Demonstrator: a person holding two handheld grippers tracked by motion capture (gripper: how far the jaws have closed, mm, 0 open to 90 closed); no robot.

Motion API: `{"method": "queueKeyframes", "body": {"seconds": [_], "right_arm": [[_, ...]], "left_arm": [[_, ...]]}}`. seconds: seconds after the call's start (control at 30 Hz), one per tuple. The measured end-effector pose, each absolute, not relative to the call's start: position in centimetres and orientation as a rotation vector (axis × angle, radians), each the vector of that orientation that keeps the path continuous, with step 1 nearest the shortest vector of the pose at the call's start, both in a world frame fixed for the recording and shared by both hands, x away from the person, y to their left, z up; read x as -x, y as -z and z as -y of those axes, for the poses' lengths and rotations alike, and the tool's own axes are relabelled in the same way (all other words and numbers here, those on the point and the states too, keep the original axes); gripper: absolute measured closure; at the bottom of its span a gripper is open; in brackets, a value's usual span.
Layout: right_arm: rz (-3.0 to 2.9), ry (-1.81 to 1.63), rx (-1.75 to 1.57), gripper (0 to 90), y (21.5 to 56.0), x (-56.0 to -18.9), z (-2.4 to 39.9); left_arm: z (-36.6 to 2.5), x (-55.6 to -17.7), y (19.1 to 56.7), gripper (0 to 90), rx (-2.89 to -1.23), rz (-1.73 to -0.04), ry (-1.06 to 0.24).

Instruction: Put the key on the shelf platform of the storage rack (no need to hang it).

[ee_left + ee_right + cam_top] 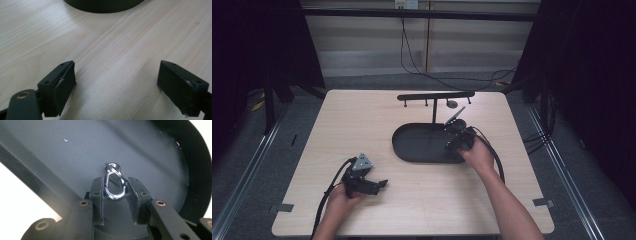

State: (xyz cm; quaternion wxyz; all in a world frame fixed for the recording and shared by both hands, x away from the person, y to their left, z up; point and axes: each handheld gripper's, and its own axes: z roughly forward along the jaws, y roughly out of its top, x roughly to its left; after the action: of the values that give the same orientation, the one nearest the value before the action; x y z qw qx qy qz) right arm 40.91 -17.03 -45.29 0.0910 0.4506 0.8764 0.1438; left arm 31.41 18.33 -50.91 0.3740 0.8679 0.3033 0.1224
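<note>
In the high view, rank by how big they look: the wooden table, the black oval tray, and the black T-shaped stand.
1. Light wooden table
2. Black oval tray
3. Black T-shaped stand, thin, standing farther from the camera

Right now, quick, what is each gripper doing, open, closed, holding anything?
Left gripper: open, nothing between its jaws, above the bare table.
Right gripper: closed on a silver snap hook, over the black tray.

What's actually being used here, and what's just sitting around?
In use:
- right tongs, shut on the silver clip
- black oval tray beneath them
- black rack with pegs standing in the tray

Idle:
- left tongs, open over the wooden table
- cables on the floor
</note>
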Motion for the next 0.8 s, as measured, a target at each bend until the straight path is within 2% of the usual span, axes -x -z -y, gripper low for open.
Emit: {"method": "queueKeyframes", "body": {"seconds": [0.8], "right_arm": [[-2.591, -0.399, -1.339, 67.2, 46.13, -40.89, 17.73]], "left_arm": [[-18.33, -31.41, 50.91, 14.6, -2.222, -0.777, -0.314]]}}
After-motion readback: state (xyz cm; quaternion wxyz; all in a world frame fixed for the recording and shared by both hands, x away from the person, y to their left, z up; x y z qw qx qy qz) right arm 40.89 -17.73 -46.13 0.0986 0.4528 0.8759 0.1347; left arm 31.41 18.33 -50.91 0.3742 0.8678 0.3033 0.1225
